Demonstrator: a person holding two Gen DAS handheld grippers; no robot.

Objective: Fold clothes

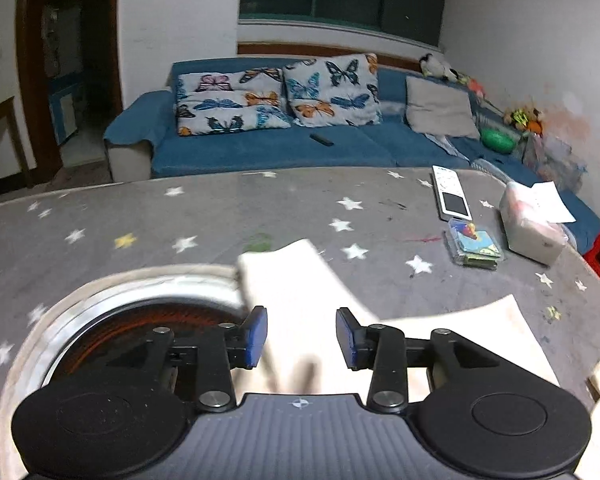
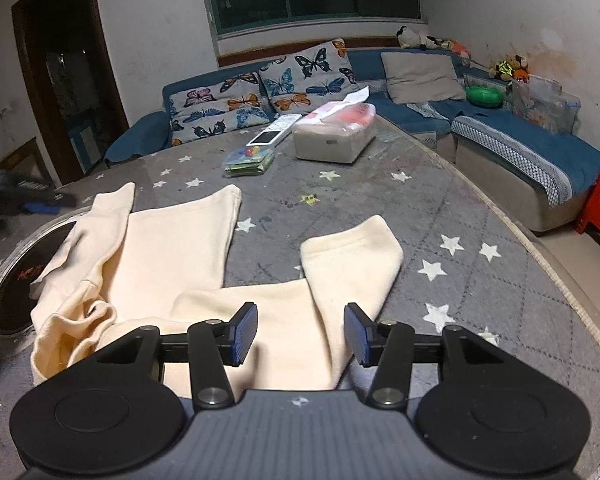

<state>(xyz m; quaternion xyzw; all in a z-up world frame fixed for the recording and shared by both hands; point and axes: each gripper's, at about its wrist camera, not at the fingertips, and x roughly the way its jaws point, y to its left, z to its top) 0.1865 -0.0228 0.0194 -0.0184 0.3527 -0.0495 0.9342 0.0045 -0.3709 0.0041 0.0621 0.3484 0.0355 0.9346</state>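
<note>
Right wrist view: cream trousers (image 2: 180,264) sprawl on the counter (image 2: 480,216), waist bunched toward the round hotplate (image 2: 8,280), one leg doubled back. Right hand-held gripper (image 2: 300,334) and left hand-held gripper (image 1: 301,336) both hover jaws apart, cloth beneath, nothing pinched. I'd flatten that leg, then pinch the edges. Beyond the hotplate, a tissue box (image 2: 332,136) shows one sheet sticking out.
</note>
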